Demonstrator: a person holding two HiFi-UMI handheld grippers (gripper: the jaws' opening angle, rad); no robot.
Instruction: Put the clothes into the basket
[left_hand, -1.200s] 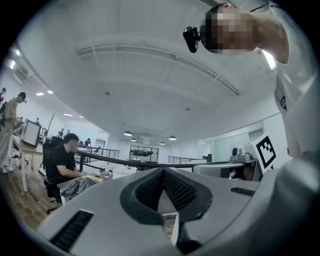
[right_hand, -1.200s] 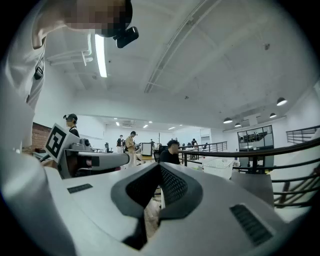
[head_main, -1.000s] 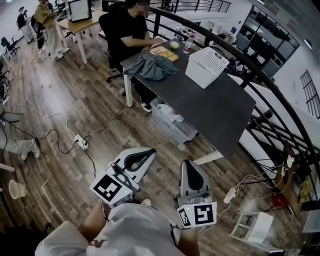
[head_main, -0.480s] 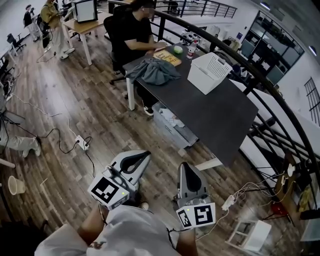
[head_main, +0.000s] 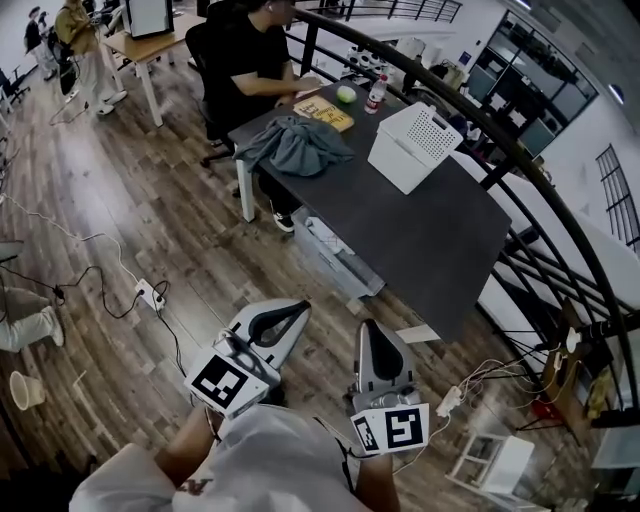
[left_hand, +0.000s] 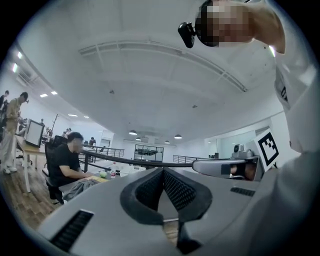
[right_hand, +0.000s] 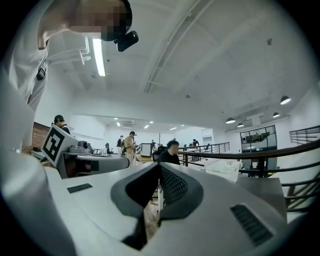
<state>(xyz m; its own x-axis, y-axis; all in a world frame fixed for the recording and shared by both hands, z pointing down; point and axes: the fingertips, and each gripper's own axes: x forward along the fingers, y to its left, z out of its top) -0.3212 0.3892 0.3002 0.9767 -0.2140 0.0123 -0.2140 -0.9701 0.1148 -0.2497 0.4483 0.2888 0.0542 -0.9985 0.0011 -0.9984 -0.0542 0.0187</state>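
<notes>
A crumpled grey garment (head_main: 295, 145) lies on the far left end of the dark table (head_main: 440, 240). A white perforated basket (head_main: 415, 147) stands on the table to its right. My left gripper (head_main: 299, 306) and right gripper (head_main: 371, 328) are held low over the wooden floor, well short of the table, both shut with nothing between the jaws. The left gripper view shows its jaws (left_hand: 163, 173) closed and the garment (left_hand: 80, 186) far off. In the right gripper view the jaws (right_hand: 159, 170) are closed and the basket (right_hand: 223, 168) is distant.
A seated person in black (head_main: 245, 60) works at the table's far end beside a yellow board (head_main: 323, 110) and a bottle (head_main: 377, 92). A storage box (head_main: 335, 250) sits under the table. A power strip with cables (head_main: 148, 295) lies on the floor at left. A black railing (head_main: 520, 160) runs behind the table.
The table and floor have slid slightly down in the head view as I move closer to the table. Both grippers keep the same pose and stay shut.
</notes>
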